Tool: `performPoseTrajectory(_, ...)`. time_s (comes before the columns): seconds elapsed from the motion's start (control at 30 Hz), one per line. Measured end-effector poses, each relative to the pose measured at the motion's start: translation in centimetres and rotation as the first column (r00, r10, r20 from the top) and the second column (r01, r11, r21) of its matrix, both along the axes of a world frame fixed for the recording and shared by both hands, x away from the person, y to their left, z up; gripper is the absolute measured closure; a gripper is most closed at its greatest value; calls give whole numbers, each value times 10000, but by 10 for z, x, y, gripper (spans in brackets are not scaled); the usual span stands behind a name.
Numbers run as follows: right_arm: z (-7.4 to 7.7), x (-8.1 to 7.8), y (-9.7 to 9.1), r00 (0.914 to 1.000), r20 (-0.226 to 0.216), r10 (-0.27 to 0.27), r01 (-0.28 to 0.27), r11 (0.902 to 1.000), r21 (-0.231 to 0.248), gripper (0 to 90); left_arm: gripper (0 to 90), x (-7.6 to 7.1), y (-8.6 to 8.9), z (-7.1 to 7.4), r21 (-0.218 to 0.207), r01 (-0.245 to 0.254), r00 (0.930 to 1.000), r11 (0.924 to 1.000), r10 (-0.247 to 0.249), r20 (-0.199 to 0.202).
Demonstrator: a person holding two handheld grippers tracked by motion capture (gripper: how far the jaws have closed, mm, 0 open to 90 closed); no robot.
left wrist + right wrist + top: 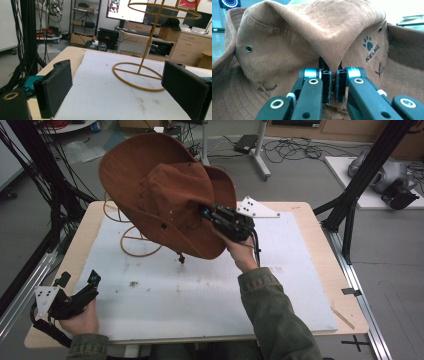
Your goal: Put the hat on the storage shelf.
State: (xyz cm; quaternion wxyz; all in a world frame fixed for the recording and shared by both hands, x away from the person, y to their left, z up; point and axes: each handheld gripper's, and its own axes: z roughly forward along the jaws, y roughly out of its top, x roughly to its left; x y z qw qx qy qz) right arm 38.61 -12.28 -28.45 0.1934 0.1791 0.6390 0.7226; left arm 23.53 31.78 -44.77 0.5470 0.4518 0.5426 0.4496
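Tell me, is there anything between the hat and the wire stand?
Nothing visible does. The right gripper holds the brown hat in the air above the yellow wire stand, whose top ring is bare.

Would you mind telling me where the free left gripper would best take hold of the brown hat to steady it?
Probably the wide brim of the brown hat on its left, approached from that side: the right gripper pinches a crown fold opposite, and the brim's thin edge would fit the open left gripper.

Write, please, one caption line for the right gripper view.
Right gripper pinching a fold of the brown suede wide-brimmed hat between shut black jaws.
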Motion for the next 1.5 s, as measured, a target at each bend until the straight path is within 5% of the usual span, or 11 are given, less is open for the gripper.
performPoseTrajectory(0.5, 38, 47, 78, 9999, 71, -154, 156, 9995, -260, 878, 101, 3, 1, -1, -56, 67, 10000, 10000, -67, -9)
performPoseTrajectory(0.87, 53, 69, 122, 9996, 110, -275, 277, 9994, -210, 878, 101, 5, 1, -2, -71, 93, 10000, 9999, -94, -16)
performPoseTrajectory(1.5, 15, 81, 156, 9988, -451, -209, 179, 9977, -660, 874, 101, 6, 1, -3, -64, 168, 9998, 9998, -168, -76)
